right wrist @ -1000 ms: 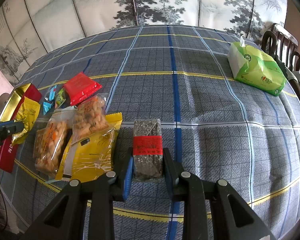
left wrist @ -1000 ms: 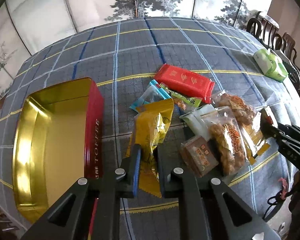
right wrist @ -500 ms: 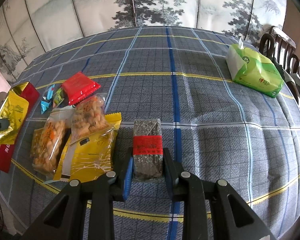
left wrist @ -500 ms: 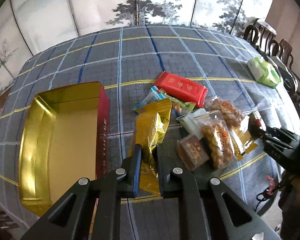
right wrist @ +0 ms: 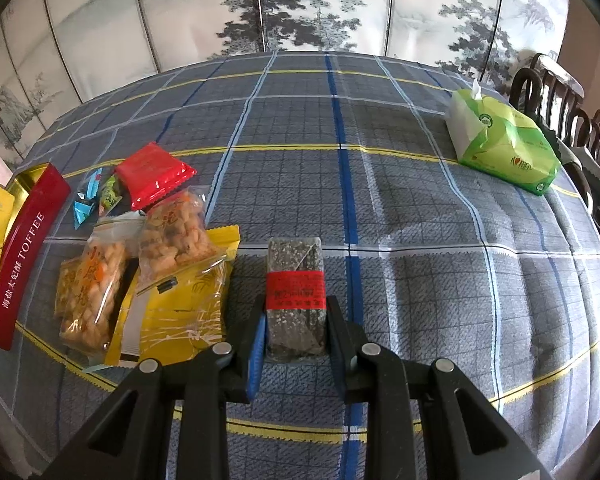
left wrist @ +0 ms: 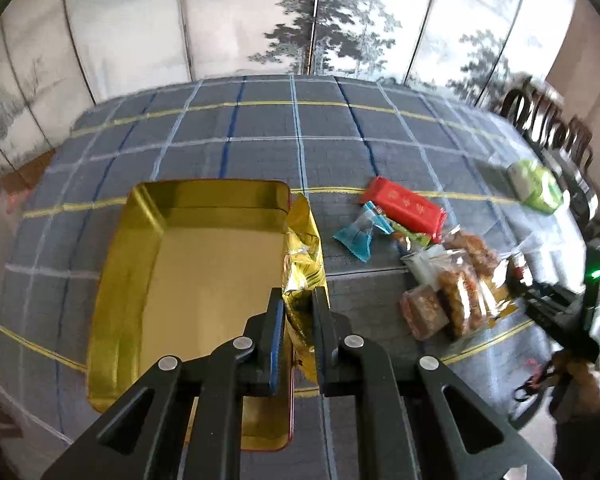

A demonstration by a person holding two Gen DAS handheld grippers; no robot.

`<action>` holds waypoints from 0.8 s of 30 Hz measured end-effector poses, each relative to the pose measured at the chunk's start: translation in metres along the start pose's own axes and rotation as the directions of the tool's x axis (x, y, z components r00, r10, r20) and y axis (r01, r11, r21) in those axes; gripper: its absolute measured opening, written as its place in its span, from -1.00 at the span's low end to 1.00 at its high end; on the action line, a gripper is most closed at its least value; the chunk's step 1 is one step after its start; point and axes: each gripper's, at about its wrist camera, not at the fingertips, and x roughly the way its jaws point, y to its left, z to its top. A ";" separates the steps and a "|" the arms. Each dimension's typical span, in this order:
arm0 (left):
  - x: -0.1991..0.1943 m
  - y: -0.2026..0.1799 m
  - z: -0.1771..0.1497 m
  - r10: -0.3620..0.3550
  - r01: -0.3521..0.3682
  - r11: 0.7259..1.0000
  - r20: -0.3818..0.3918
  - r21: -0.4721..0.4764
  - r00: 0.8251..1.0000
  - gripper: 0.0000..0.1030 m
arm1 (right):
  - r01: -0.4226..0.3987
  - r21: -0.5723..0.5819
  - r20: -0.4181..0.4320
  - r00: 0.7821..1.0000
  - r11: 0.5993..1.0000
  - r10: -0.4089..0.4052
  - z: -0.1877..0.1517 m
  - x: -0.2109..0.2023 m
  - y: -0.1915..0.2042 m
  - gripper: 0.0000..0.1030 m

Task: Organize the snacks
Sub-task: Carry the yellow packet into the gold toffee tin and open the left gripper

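Plaid-clothed table (right wrist: 400, 184) carries toffee tin (right wrist: 24, 256), snack packets (right wrist: 168, 236), tissue pack (right wrist: 504, 148).

Brightness: even daylight, both views well lit.
Glare: the gold inside of the tin (left wrist: 204, 280) shines, brightest along its left wall; the clear bags (right wrist: 172, 236) carry small white glints.
Shadows: soft; a faint one lies on the cloth (right wrist: 420, 220) right of the seed bar (right wrist: 296, 280), darker ones under both sets of gripper arms.
Blur: left wrist view smeared, worst at the right, where the snack pile (left wrist: 456, 280) and chairs (left wrist: 552, 128) streak; right wrist view sharp throughout.
Distortion: strong fisheye; the cloth's lines bow and the screen (right wrist: 300, 4) curves.
Edges: black vignette in the corners.
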 end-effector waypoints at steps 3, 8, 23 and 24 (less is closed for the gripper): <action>-0.002 0.014 -0.003 -0.061 0.061 0.997 -0.004 -0.052 0.998 -0.80 | 0.006 0.001 -0.001 1.000 1.000 -0.006 0.000 0.000 0.001 -0.48; -0.012 0.022 -0.004 -0.090 0.091 0.993 0.013 -0.072 0.996 -0.81 | 0.018 -0.006 -0.003 1.000 1.000 -0.018 0.001 0.000 0.002 -0.48; -0.003 0.082 -0.015 0.202 -0.202 0.977 -0.015 -0.072 0.979 -0.81 | 0.056 -0.015 -0.012 0.998 0.998 -0.056 0.004 0.002 0.009 -0.48; 0.001 0.086 -0.018 0.215 -0.216 0.973 -0.024 -0.075 0.976 -0.81 | 0.057 -0.014 -0.013 0.998 0.998 -0.057 0.005 0.002 0.009 -0.48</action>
